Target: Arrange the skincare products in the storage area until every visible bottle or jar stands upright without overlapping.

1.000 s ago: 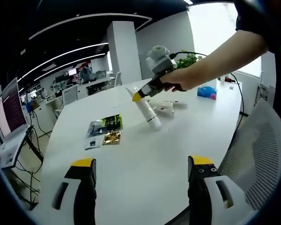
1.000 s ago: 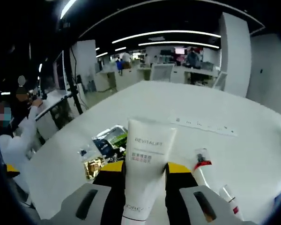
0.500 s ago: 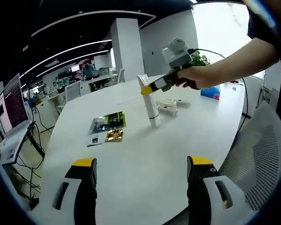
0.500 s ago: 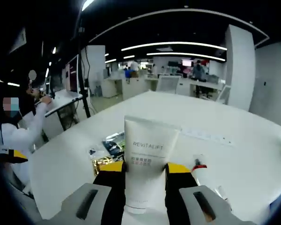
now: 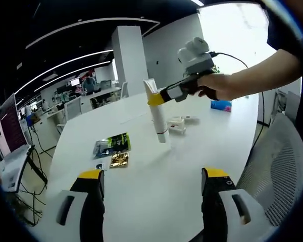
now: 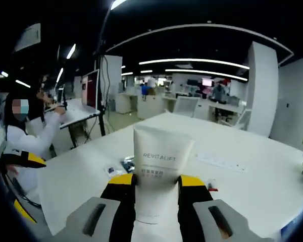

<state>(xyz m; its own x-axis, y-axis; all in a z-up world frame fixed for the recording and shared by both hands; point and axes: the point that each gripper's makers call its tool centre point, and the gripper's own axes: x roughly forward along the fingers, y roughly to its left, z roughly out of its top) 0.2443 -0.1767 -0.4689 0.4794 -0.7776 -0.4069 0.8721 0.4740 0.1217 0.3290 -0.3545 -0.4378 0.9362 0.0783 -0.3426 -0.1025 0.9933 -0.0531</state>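
Note:
A white tube marked REVITALIFT (image 6: 160,169) is held between the jaws of my right gripper (image 6: 157,180), which is shut on it. In the left gripper view that tube (image 5: 158,117) stands almost upright, cap end down, at or just above the white table (image 5: 156,166); the right gripper (image 5: 157,97) holds it near the top, a person's hand behind it. A few small white products (image 5: 178,124) lie just beyond the tube. My left gripper (image 5: 152,174) is open over the near table edge with nothing between its jaws, well short of the tube.
Flat sachets, one green and black (image 5: 112,143) and one gold (image 5: 119,160), lie left of the tube. A blue box (image 5: 221,105) sits far right. A mesh chair (image 5: 278,166) stands by the table's right edge. A seated person (image 6: 28,141) works at a desk.
The right gripper has swung the tube from a tilt to nearly upright and lifted slightly. The left gripper has stayed open and about where it was.

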